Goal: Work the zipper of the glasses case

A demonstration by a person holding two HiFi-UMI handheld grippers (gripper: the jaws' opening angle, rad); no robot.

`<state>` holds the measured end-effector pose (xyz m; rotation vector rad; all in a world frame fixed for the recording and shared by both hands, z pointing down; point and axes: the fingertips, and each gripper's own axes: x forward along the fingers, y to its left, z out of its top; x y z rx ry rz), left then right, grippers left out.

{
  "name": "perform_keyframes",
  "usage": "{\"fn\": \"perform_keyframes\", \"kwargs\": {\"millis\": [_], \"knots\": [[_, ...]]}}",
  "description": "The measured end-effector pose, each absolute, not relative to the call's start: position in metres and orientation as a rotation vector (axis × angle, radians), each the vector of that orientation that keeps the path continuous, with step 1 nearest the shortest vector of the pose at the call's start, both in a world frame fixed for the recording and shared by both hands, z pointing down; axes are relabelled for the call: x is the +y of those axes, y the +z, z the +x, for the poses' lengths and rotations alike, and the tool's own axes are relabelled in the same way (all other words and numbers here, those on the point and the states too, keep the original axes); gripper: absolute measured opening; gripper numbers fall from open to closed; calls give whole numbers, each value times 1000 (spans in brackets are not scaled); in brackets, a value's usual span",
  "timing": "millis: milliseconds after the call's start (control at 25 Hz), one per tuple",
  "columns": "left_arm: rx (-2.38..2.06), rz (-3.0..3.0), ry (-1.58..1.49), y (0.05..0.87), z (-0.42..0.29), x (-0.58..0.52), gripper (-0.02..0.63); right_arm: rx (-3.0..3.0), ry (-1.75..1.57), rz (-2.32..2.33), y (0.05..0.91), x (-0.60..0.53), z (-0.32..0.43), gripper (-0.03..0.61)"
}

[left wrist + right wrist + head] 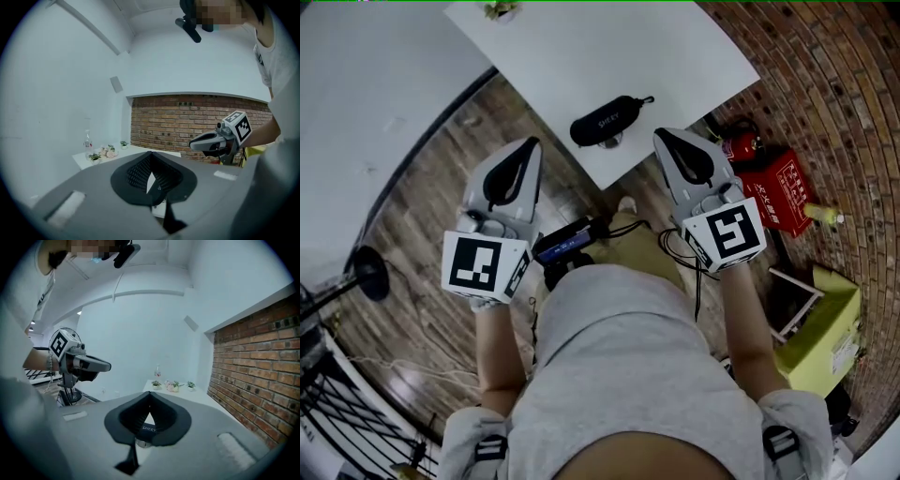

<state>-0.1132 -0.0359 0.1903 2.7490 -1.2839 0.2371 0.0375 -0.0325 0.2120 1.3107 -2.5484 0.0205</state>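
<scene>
Left gripper [528, 145] and right gripper [661, 136] both shut, empty, above the black glasses case [605, 120] on the white table [675, 56].

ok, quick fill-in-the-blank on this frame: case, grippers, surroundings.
The black glasses case lies on the ____ table.
The jaws of the left gripper and the right gripper are both ____.
The case is held by ____ gripper.
The wall on the right is built of ____.
Missing: white; shut; neither; brick.
</scene>
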Motion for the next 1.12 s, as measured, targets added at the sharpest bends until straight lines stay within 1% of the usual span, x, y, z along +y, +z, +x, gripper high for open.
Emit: {"fn": "perform_keyframes", "kwargs": {"millis": [440, 1120], "knots": [[-1307, 2750, 259, 196, -121, -28, 12, -2551, 43, 1346, 209, -24, 38, 2], [-1280, 2764, 272, 199, -114, -27, 11, -2542, 20, 1324, 209, -21, 32, 2]]}}
